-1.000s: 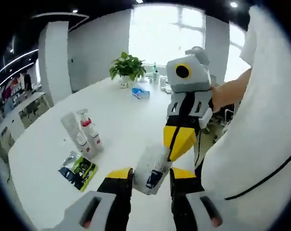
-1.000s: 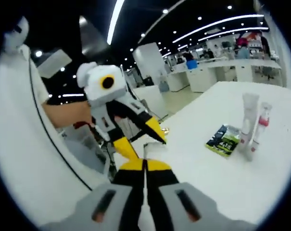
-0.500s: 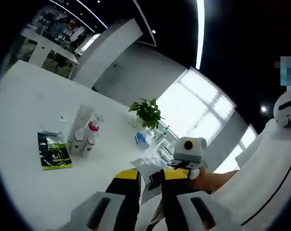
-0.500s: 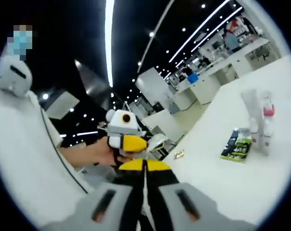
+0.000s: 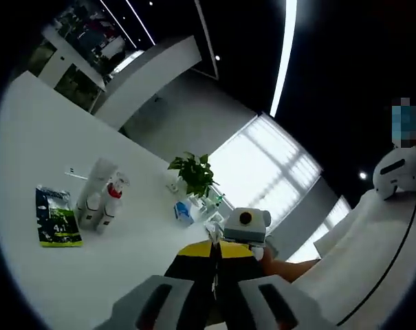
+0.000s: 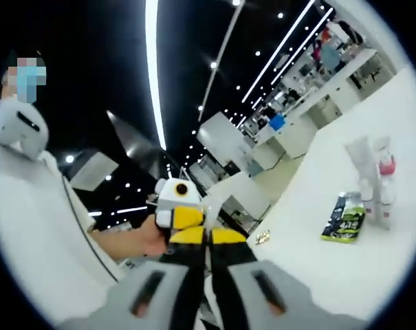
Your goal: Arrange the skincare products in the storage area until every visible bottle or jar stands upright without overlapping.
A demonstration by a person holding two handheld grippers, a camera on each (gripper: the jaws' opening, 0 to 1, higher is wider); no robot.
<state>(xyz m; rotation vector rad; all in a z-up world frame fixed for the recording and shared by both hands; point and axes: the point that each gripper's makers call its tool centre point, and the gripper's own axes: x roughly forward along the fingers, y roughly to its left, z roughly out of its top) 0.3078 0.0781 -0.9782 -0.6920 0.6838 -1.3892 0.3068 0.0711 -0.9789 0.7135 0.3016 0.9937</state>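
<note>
The white desk (image 5: 29, 172) carries a green sachet (image 5: 54, 218) lying flat, with a white tube (image 5: 93, 192) and a red-capped spray bottle (image 5: 111, 199) upright just beside it. Left gripper (image 5: 215, 249) and right gripper (image 6: 207, 236): jaws pressed together.

Blown-out window glare (image 5: 263, 165) — fisheye warp

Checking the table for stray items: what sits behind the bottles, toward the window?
Behind the bottles stand a potted plant and a blue pack. Small items beside them are too tiny to identify.
</note>
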